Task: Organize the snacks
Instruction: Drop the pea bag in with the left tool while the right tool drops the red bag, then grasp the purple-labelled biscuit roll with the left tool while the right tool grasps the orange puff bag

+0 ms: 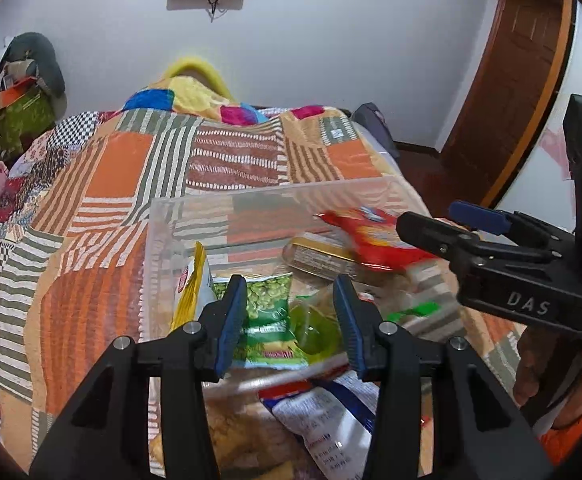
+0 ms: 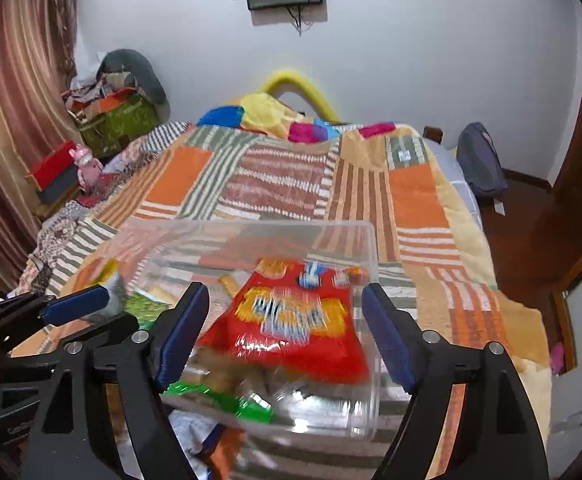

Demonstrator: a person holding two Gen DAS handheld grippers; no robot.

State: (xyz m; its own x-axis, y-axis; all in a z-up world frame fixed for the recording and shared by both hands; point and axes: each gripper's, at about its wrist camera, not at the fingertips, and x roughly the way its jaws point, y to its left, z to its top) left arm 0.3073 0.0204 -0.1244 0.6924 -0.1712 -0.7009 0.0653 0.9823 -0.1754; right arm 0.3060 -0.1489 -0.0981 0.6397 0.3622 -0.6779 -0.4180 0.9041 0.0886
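A clear plastic bin (image 1: 159,248) (image 2: 367,248) sits on the patchwork bedspread. A red snack bag (image 1: 375,244) (image 2: 291,328), blurred, is over the bin's right part, just in front of my right gripper (image 2: 287,336) (image 1: 437,222), whose jaws stand wide apart and free of it. In the bin lie a green pea packet (image 1: 269,308), a yellow packet (image 1: 193,284), a gold-wrapped biscuit pack (image 1: 319,258) and a green jelly cup (image 1: 317,330). My left gripper (image 1: 291,324) (image 2: 87,312) is open and empty above the bin's near wall.
A white and blue packet (image 1: 327,412) and a beige snack bag (image 1: 235,428) lie on the bed in front of the bin. The bedspread (image 1: 111,184) stretches back to pillows. Clutter is stacked at the far left (image 2: 111,120). A wooden door (image 1: 523,80) stands right.
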